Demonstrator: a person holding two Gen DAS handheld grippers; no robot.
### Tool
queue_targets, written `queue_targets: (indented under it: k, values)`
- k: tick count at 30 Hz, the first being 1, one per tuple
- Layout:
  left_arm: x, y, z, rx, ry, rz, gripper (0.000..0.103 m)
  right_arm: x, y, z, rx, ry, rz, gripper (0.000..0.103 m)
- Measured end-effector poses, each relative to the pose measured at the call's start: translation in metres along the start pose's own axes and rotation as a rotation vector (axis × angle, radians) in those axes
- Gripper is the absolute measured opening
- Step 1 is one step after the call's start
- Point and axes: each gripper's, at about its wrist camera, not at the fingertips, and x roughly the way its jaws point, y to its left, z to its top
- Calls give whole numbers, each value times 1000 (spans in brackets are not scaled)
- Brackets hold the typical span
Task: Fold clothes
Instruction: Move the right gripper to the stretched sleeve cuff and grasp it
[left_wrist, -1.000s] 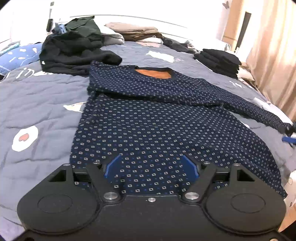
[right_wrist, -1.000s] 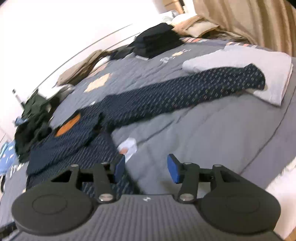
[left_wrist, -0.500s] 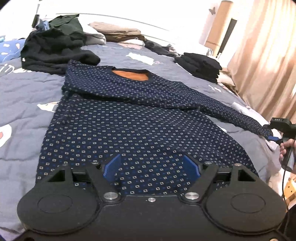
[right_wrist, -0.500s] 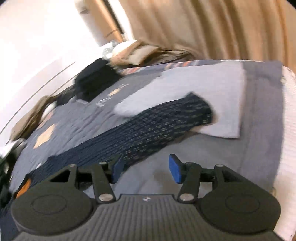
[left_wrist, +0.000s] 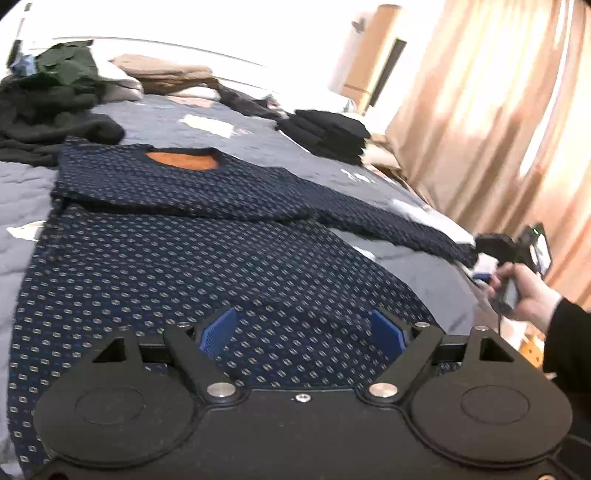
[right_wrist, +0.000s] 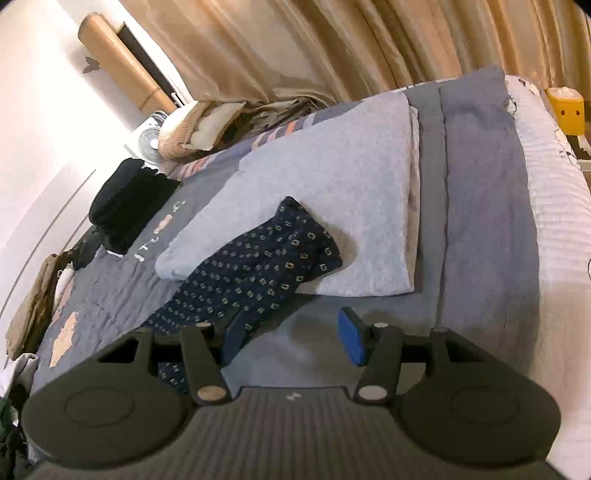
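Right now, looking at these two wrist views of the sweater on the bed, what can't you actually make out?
- Navy patterned sweater: its hem, left wrist view, hidden behind the left gripper.
- Sweater's far sleeve, left wrist view: folded across the chest, cuff not discernible.
- Outstretched sleeve, right wrist view: where it joins the body is covered by the right gripper.
- Right gripper, left wrist view: small and blurred, jaws unreadable there.
- Folded black stack: item count too blurred.

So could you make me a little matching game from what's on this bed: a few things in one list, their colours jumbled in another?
Things:
1. sweater
2. folded stack
3. curtain
4. neck lining

Colours:
A. orange
B. black
C. navy with small squares
D. beige

Pairs: 1-C, 2-B, 3-D, 4-A
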Motion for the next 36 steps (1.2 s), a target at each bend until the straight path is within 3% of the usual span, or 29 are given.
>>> queue_targets:
  k: [5, 19, 27, 34, 36]
  values:
    - [8, -2, -4, 12, 16, 4, 79, 11, -12, 0, 86, 25, 26, 56]
    - [12, 3, -8, 6, 37, 23, 79, 28, -34, 4, 305, -44, 114, 68]
    - [14, 2, -9, 9, 48, 25, 79, 19, -36, -3, 554, 29, 221, 68]
    - [18, 2, -11, 12, 63, 29, 79, 43, -41, -13, 649, 94, 286, 67]
    - [18, 3, -11, 13, 69, 27, 79, 47, -44, -12, 660, 94, 309, 63]
